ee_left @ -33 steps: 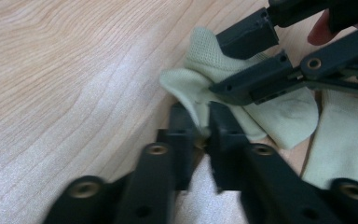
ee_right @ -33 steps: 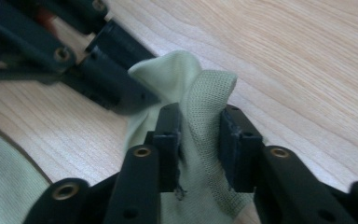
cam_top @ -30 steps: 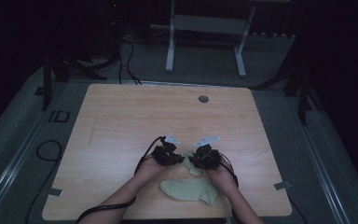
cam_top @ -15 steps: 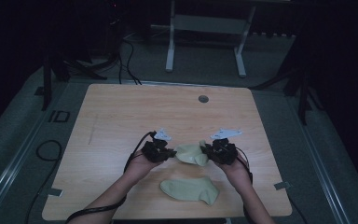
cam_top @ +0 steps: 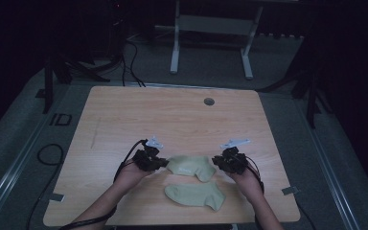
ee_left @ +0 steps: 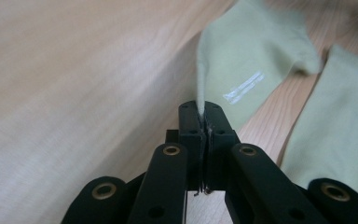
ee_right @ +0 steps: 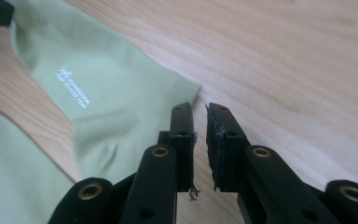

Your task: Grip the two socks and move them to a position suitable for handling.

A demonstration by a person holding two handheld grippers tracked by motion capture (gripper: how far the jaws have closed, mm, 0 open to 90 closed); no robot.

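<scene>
Wood table (cam_top: 172, 120): 1, pale grain, rect. w/ rounded corners, smooth top; 1 small round grey hole (cam_top: 209, 101) near far edge.
Floor: grey carpet around table, dark room; 1 white metal frame (cam_top: 211, 28) standing beyond far edge; black cables trailing at left.
Socks: 2, both pale green, soft knit, flat, foot-shaped.
Far sock (cam_top: 190, 166): lies on table btw. the 2 grippers, near front edge; white printed lettering on it in right gripper view (ee_right: 98, 93); a whitish streak on it in left gripper view (ee_left: 247, 56).
Near sock (cam_top: 194, 195): just in front of far sock, closer to person, flat on wood, touched by neither gripper; edges of the 2 socks close, narrow strip of wood btw. them.
Forearms: 2, coming in from bottom edge, 1 gripper per hand.
Left gripper (cam_top: 154, 160): black, 2 jaws, grey 3-cornered plate on top; jaws pressed together on the far sock's left edge, thin fold of cloth pinched btw. pads (ee_left: 199, 122), cloth lifting up from them.
Right gripper (cam_top: 222, 161): black, same build; jaws narrow, slim gap, have just been closing; nothing btw. them; tips just beside far sock's right end, not gripping; frayed threads on pads (ee_right: 216, 126).
</scene>
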